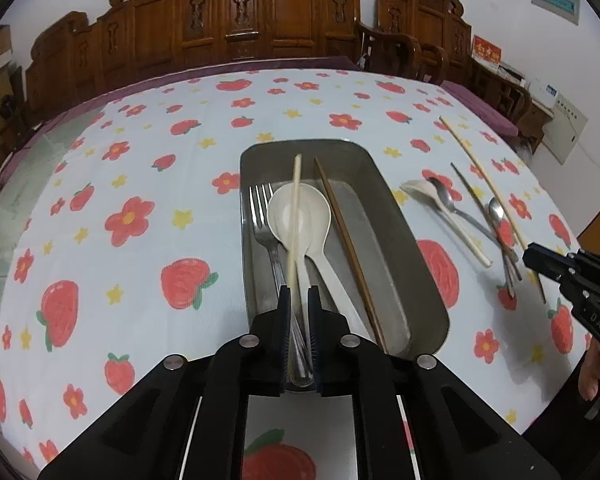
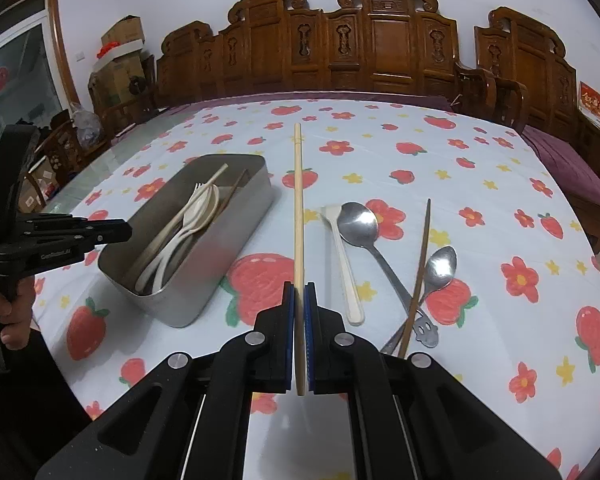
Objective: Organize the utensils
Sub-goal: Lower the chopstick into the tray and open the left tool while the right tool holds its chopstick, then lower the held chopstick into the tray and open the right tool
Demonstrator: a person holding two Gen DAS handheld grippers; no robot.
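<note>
right gripper (image 2: 299, 300) clamps a long pale chopstick (image 2: 298, 216); left gripper (image 1: 299, 304) narrowly parted over the tray (image 1: 384, 184).

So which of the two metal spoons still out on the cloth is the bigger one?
The large metal spoon, its bowl beside the white plastic spoon. The small metal spoon lies further right, against the dark chopstick.

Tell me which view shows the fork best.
The left wrist view: the fork lies in the metal tray, tines and handle plain. In the right wrist view only its tines peek out behind the white spoons.
</note>
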